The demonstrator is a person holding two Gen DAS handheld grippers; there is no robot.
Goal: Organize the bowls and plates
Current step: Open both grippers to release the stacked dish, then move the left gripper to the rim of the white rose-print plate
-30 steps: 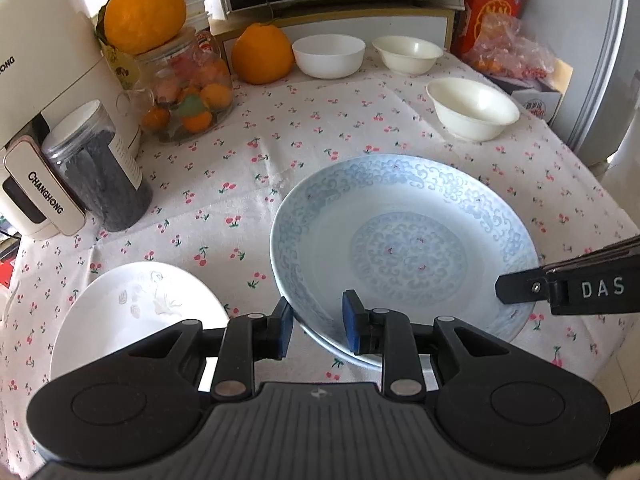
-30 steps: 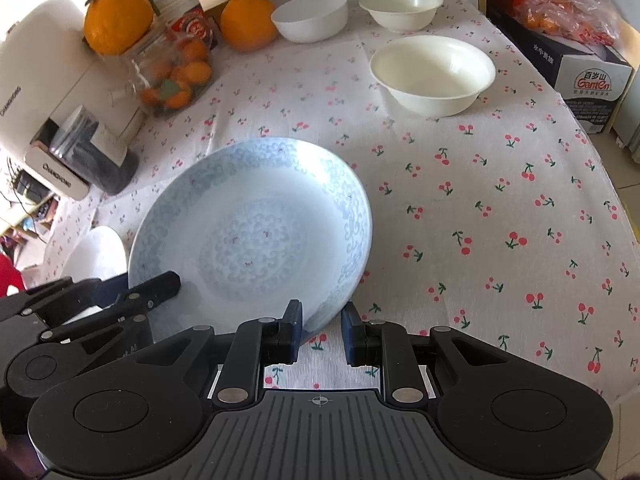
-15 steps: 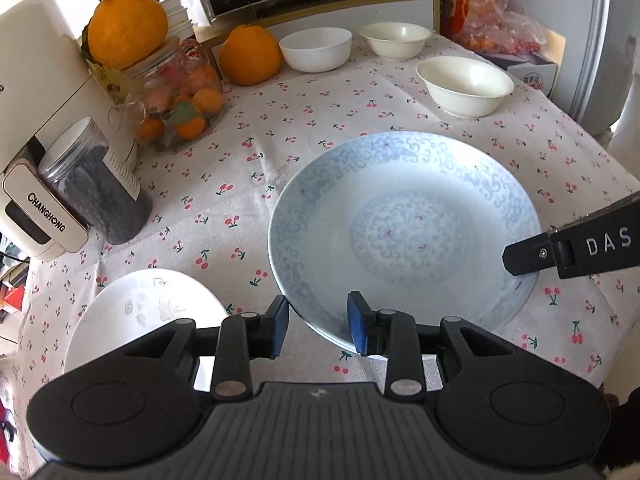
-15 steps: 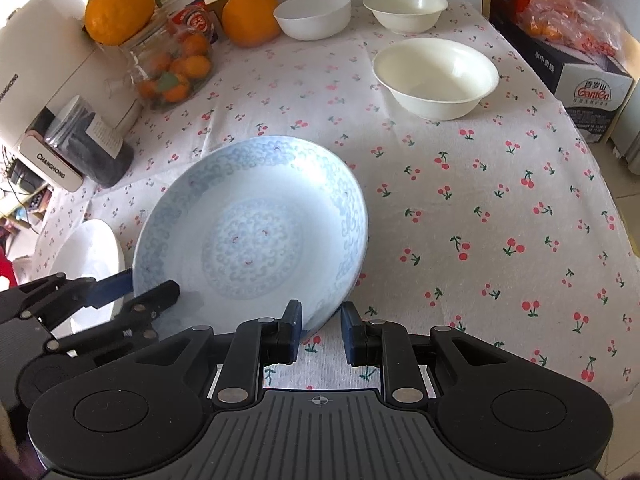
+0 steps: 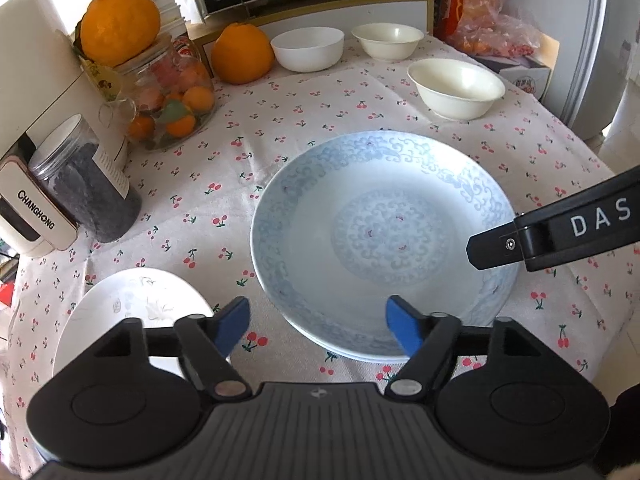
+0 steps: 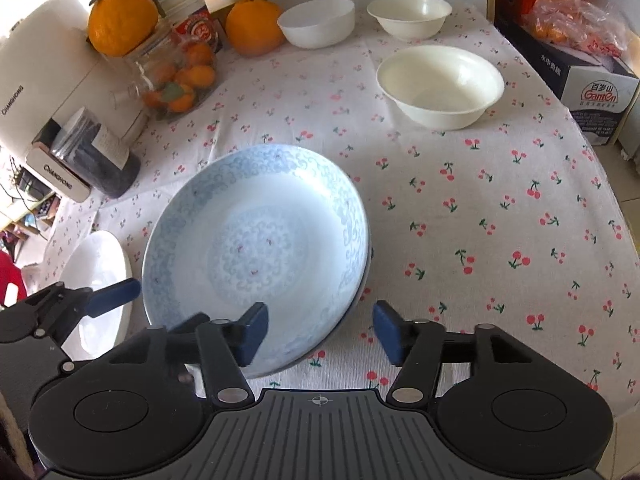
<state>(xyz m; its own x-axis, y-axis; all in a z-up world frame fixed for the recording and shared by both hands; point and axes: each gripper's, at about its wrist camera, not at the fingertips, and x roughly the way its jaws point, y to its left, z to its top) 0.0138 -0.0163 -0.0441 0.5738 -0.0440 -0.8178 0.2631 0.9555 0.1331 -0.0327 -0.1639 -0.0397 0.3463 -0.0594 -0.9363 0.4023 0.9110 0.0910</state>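
Left gripper (image 5: 316, 322): jaws have just been opening and now stand wide — the near rim of the blue-patterned plate (image 5: 384, 236) lies between the blue pads, untouched.
Right gripper (image 6: 318, 330): jaws have likewise just been opening, now wide; the plate's near edge sits between them, with no pad pressing on it.
Blue-patterned plate: flat on the cherry-print tablecloth (image 6: 500, 220) of the desk, on top of a second plate whose edge shows just beneath its rim.
White plate (image 5: 132, 312): near the desk's left edge, apart from the blue stack.
Bowls: large cream bowl (image 6: 440, 84) beyond the plate to the right; white bowl (image 6: 316, 22) and small cream bowl (image 6: 410, 14) side by side at the back.
Back left: glass jar of small oranges (image 5: 168, 108), a large orange (image 5: 242, 54) — and a dark-filled canister (image 5: 86, 184) beside a white appliance.
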